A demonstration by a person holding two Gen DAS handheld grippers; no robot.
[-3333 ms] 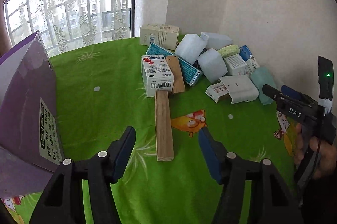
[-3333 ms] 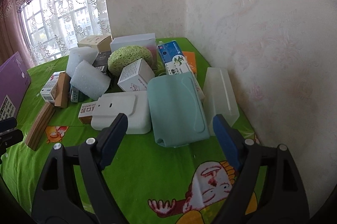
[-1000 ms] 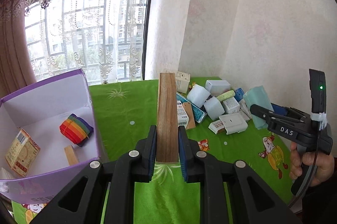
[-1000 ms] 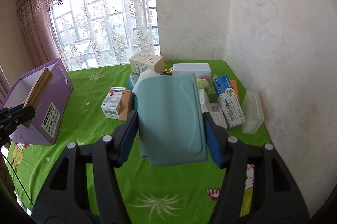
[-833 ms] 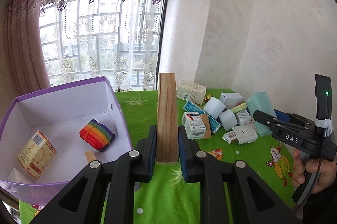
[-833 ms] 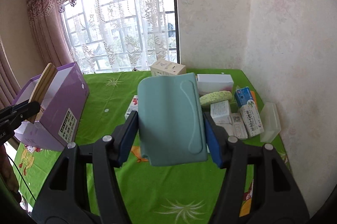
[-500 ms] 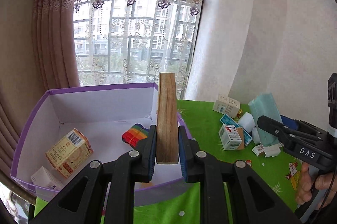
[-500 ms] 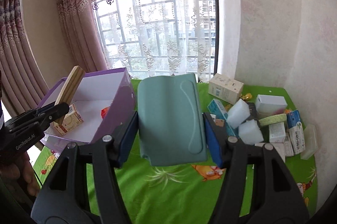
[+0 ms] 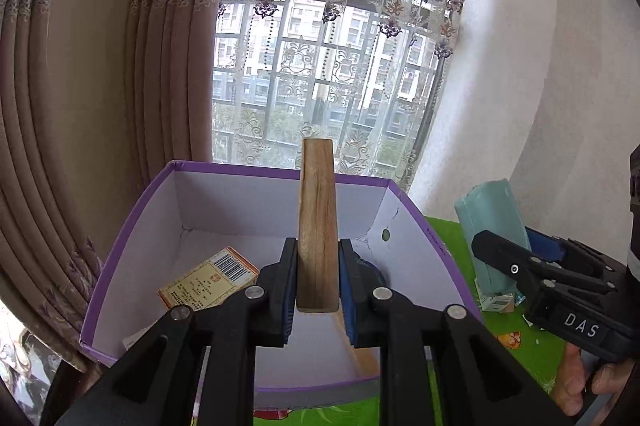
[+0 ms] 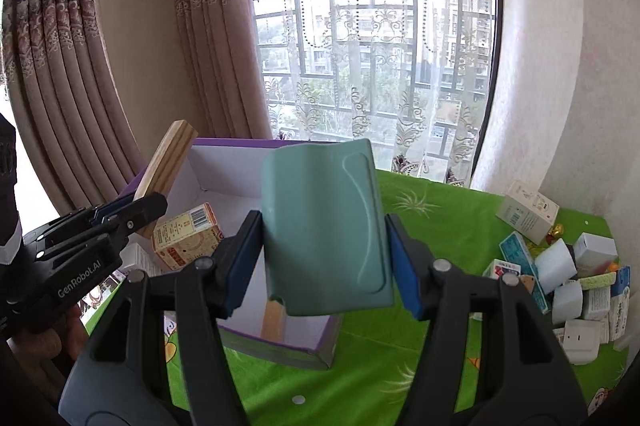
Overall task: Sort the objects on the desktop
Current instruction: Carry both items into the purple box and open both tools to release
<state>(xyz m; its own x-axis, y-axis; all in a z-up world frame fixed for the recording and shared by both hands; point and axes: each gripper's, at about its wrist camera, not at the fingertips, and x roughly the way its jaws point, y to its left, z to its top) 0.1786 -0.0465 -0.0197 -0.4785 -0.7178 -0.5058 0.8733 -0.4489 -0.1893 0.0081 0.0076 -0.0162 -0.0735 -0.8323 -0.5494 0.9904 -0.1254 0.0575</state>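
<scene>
My left gripper [image 9: 318,290] is shut on a long wooden block [image 9: 317,222] and holds it upright over the open purple box [image 9: 152,193]. My right gripper [image 10: 324,266] is shut on a flat teal case [image 10: 324,222] and holds it above the purple box's [image 10: 320,346] near right corner. In the right wrist view the left gripper [image 10: 140,209] and its wooden block [image 10: 166,157] hang over the box's left side. In the left wrist view the right gripper [image 9: 516,258] and teal case [image 9: 494,226] are to the right of the box.
Inside the box lie an orange carton [image 9: 208,284] [image 10: 186,236] and a flat wooden piece [image 10: 274,318]. A pile of small boxes and white foam blocks [image 10: 560,274] sits on the green cloth [image 10: 440,226] at the right. Curtains [image 10: 100,45] and a window stand behind.
Both grippers have swung left from the pile with their loads. The wooden block now hangs over the box's inside, and the teal case has come over the box's corner.
</scene>
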